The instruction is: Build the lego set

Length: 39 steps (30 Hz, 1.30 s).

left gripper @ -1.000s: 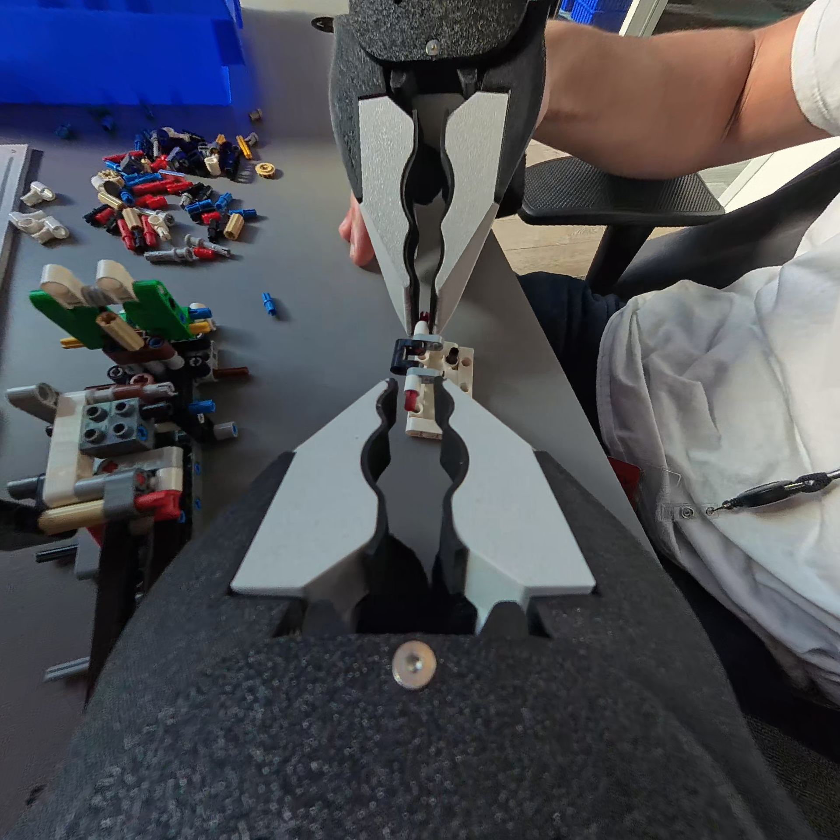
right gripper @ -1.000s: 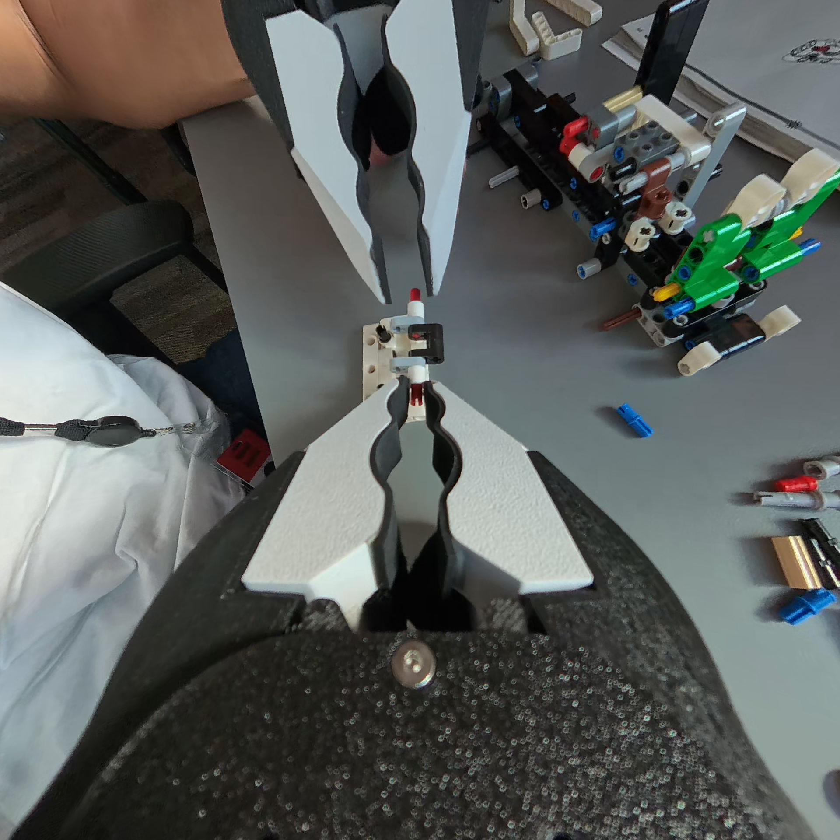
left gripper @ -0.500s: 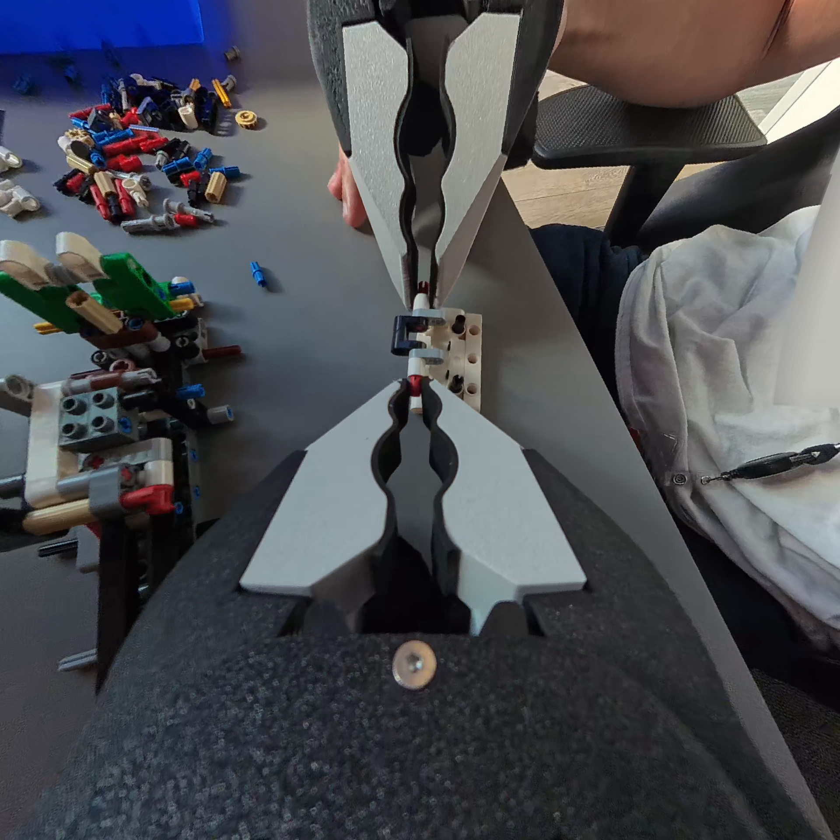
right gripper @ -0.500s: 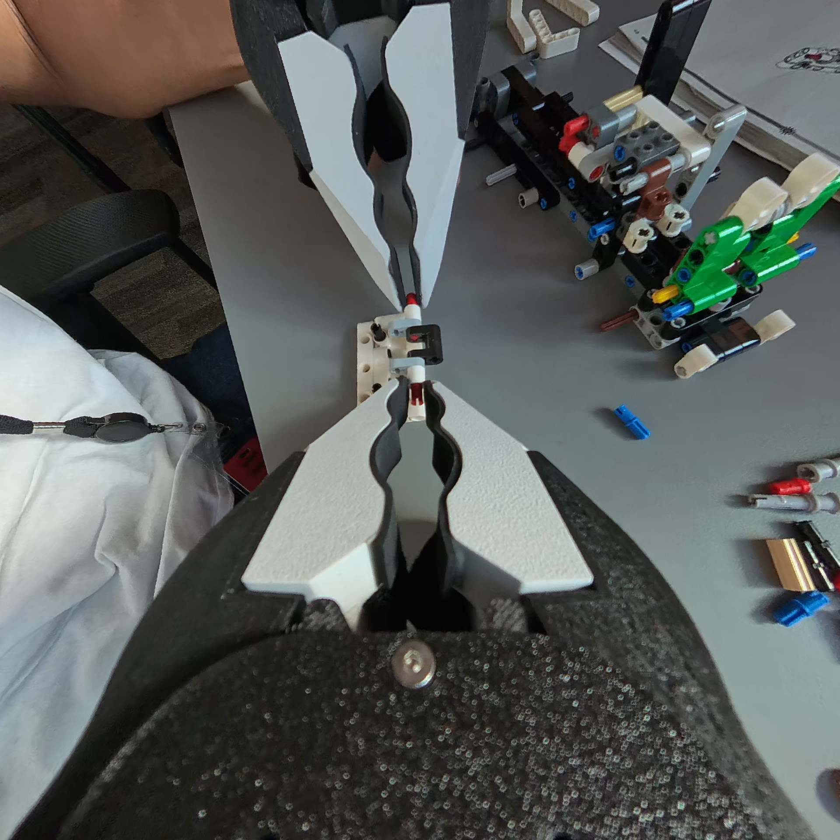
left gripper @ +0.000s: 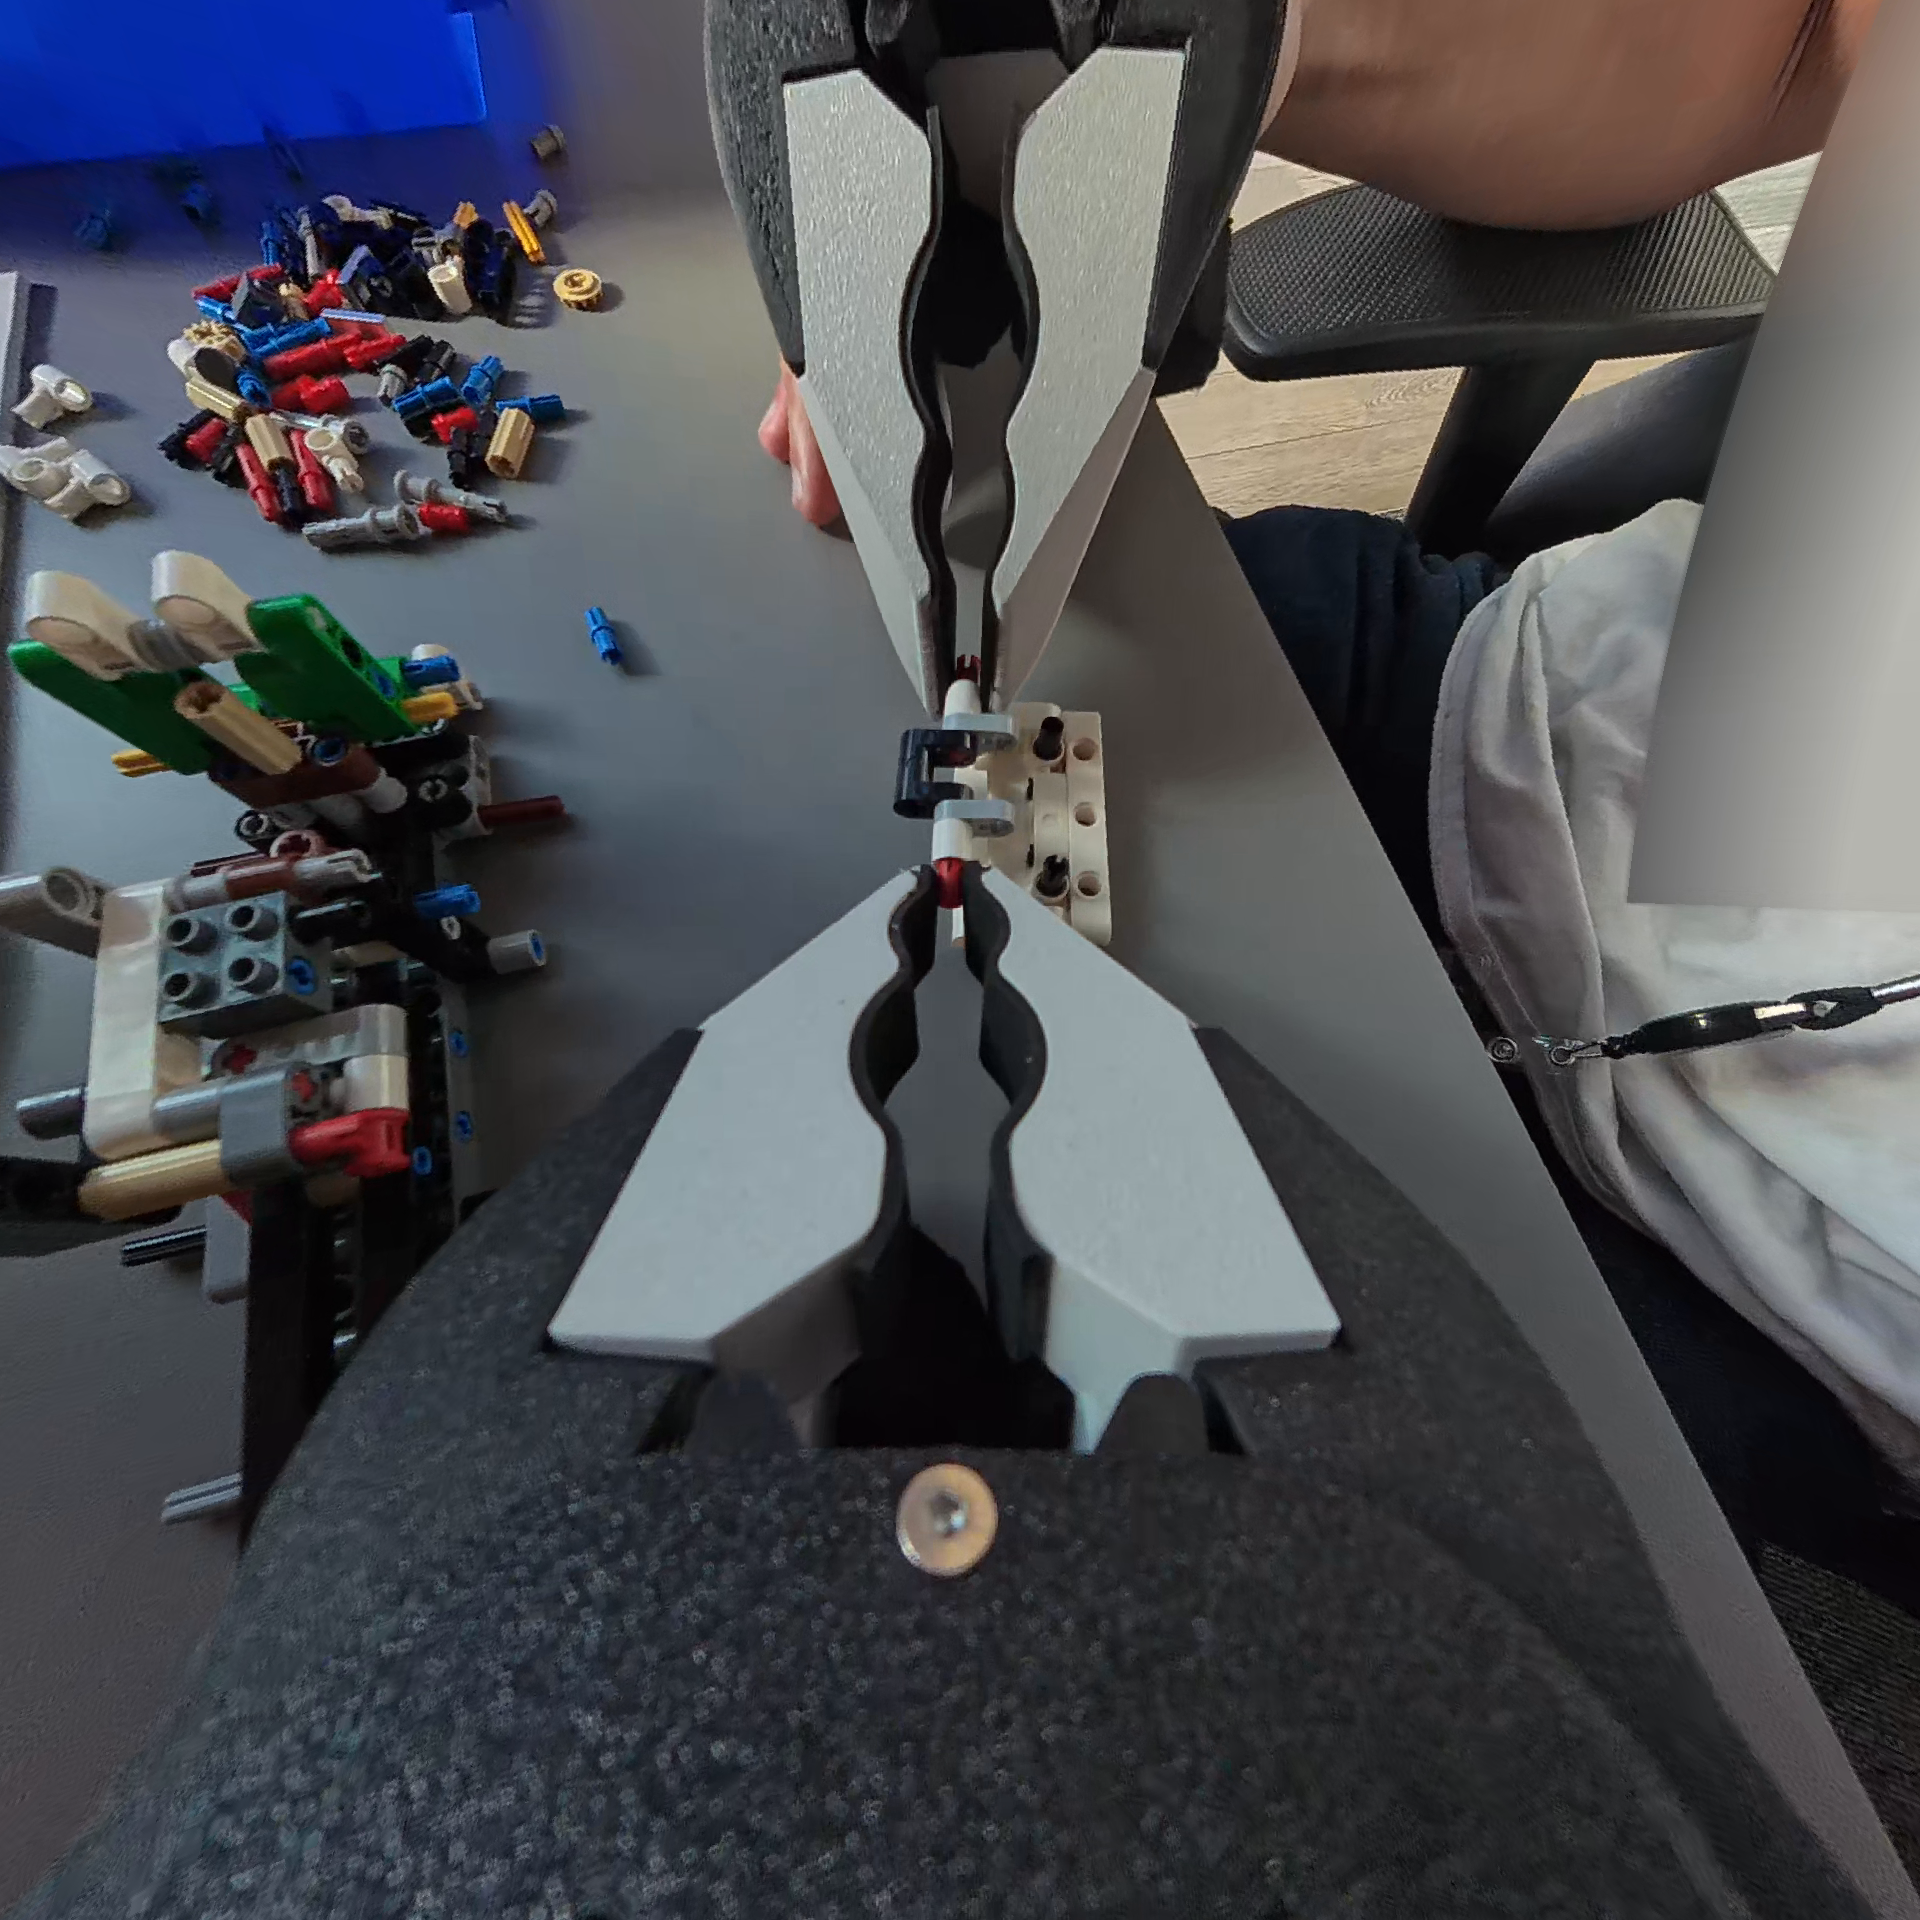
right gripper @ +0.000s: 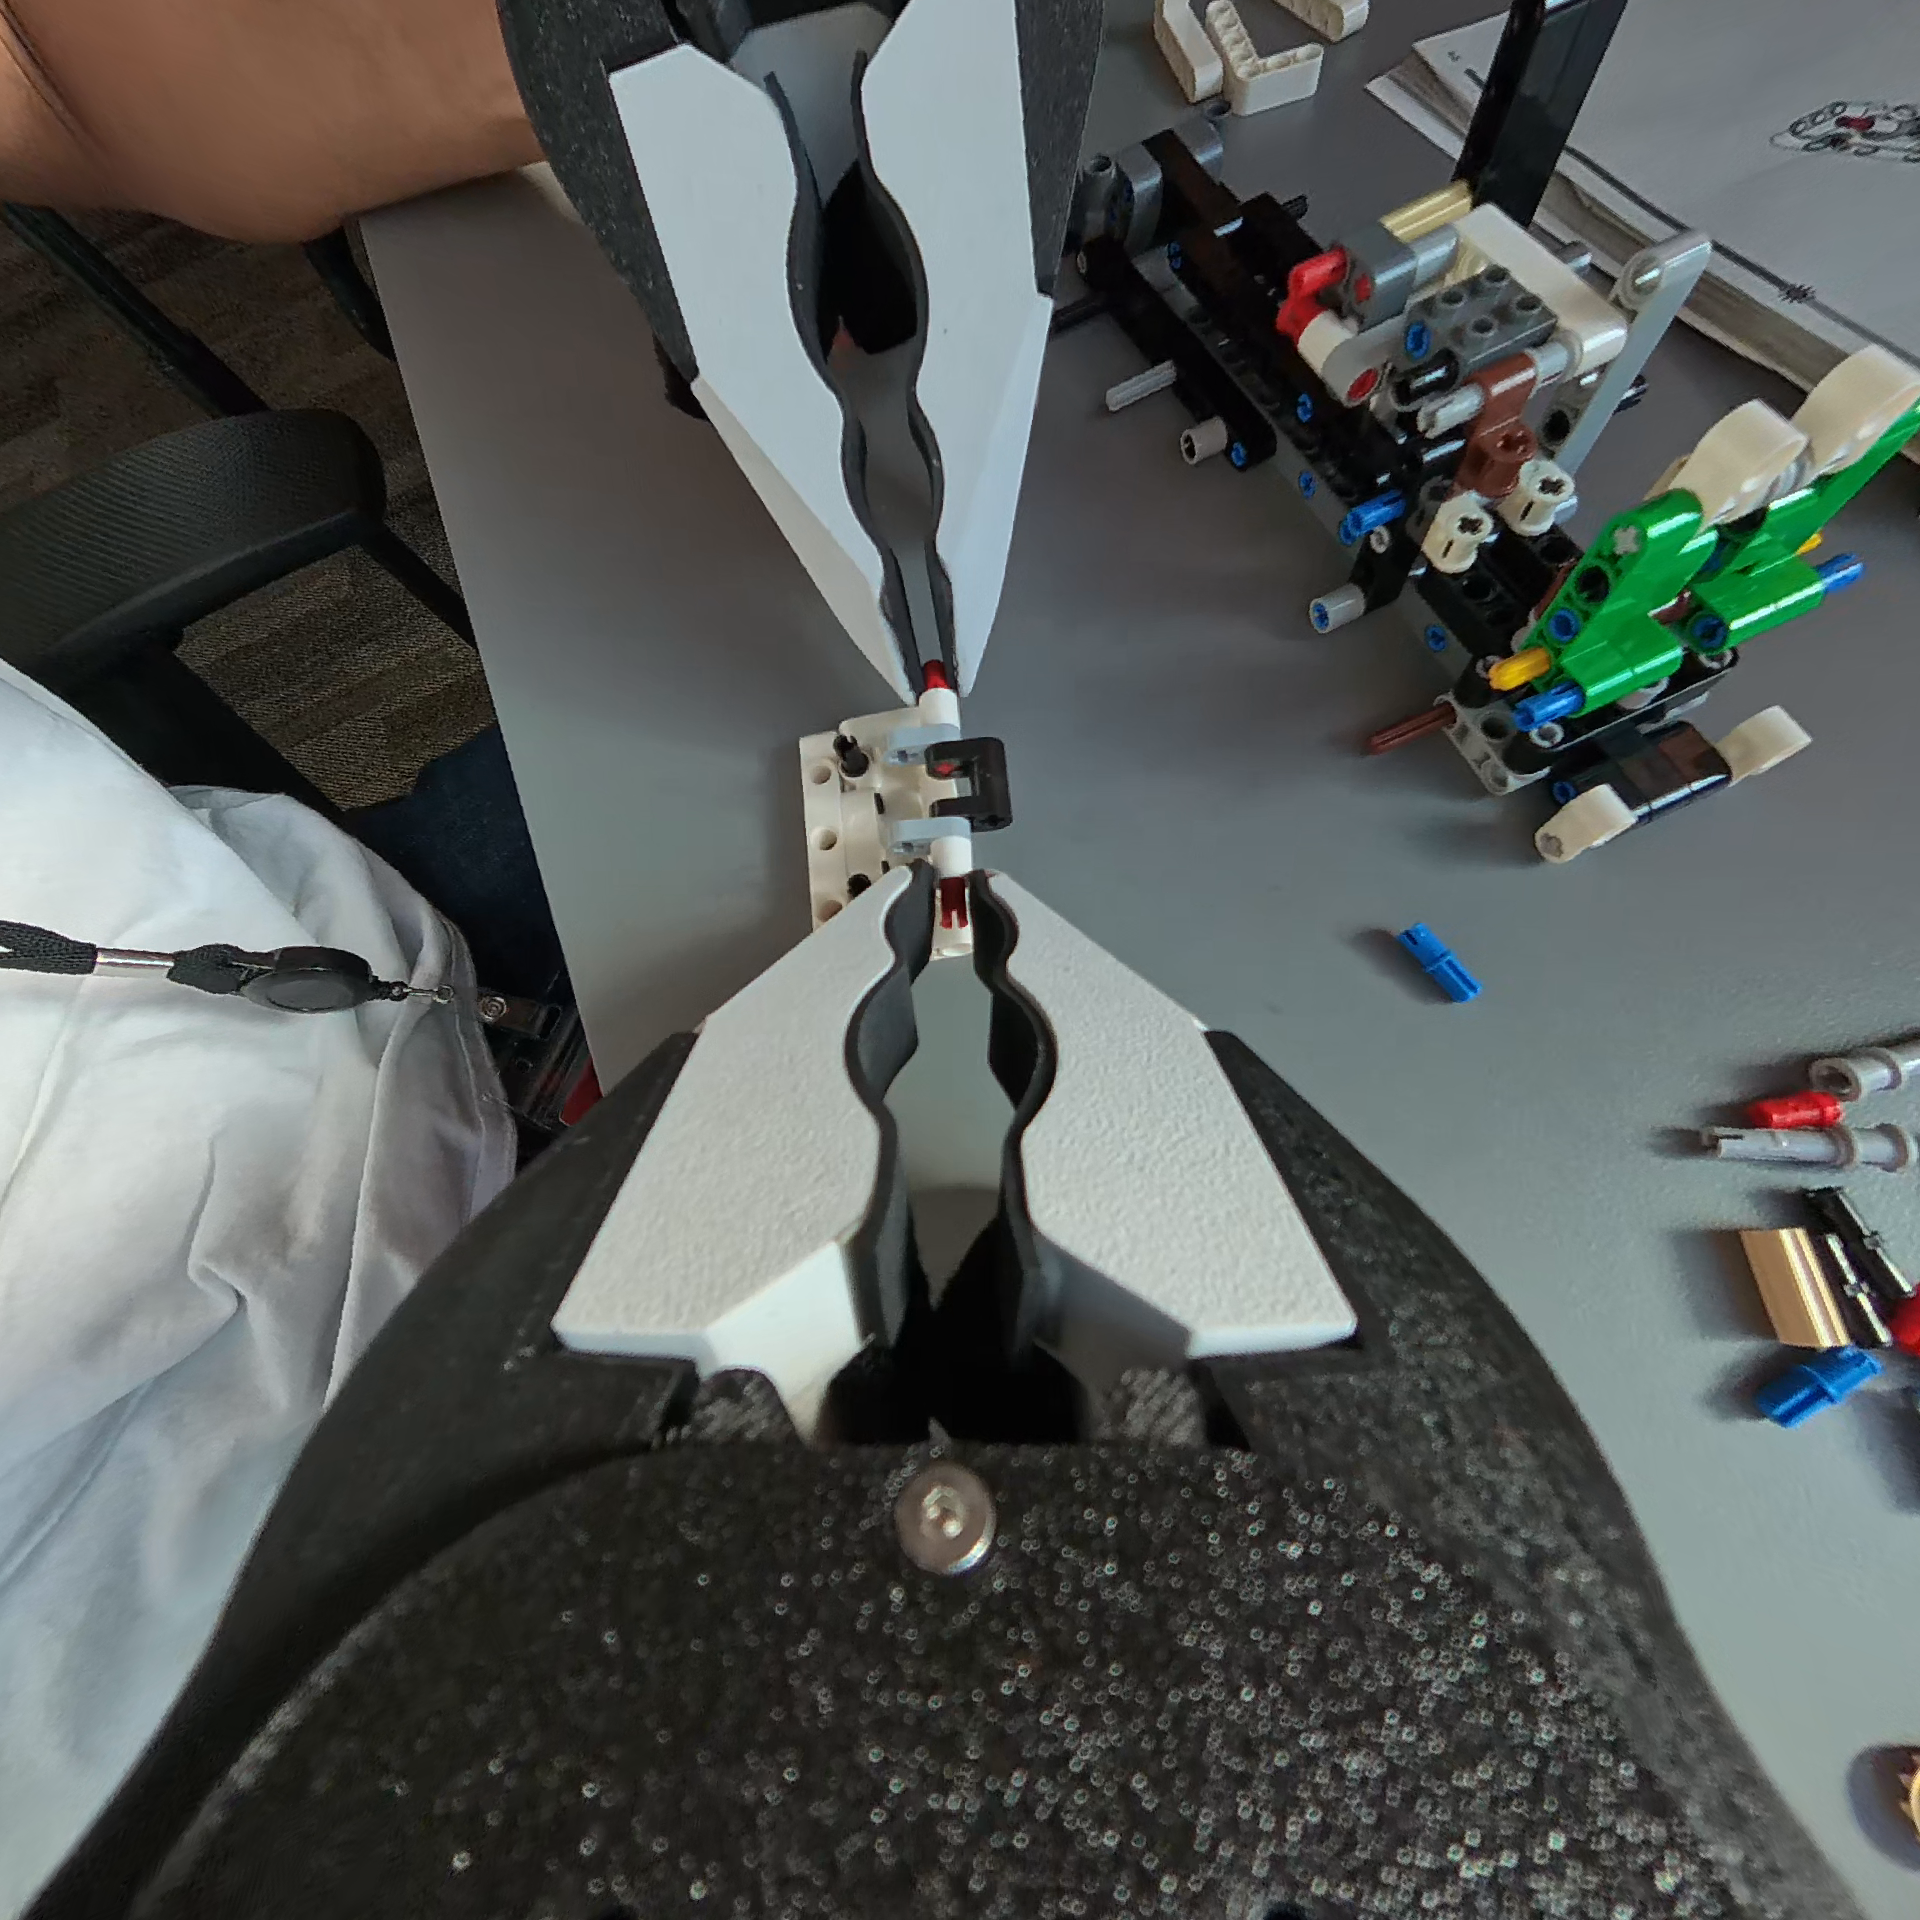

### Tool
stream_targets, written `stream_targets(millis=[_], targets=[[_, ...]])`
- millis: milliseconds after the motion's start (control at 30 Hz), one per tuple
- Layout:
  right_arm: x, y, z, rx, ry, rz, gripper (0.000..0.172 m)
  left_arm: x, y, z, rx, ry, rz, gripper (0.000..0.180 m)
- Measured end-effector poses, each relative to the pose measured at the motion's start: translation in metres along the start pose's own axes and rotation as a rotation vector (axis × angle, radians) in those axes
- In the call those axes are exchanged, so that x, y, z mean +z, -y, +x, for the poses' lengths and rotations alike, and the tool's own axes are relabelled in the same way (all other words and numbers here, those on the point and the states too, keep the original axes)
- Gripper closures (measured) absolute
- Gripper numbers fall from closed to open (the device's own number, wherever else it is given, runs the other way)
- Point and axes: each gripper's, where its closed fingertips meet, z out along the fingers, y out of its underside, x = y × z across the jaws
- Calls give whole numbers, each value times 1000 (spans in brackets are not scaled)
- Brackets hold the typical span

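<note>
Left gripper (left gripper: 948,883) newly clamped on red axle (left gripper: 945,871) (right gripper (right gripper: 948,902) likewise).

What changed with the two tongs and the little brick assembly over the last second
The left tongs closed onto the red axle end at their side of the small assembly; a second ago their tips stood apart around it. The right tongs kept their grip on the opposite red axle end. The assembly stayed at the table edge, and the loose parts pile and big model did not move.
</note>
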Motion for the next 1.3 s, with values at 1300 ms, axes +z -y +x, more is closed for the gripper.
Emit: stream_targets(millis=[1300], targets=[[1, -1, -2, -163, 29, -53, 166, -3, 4, 11, 26, 13, 13, 179]])
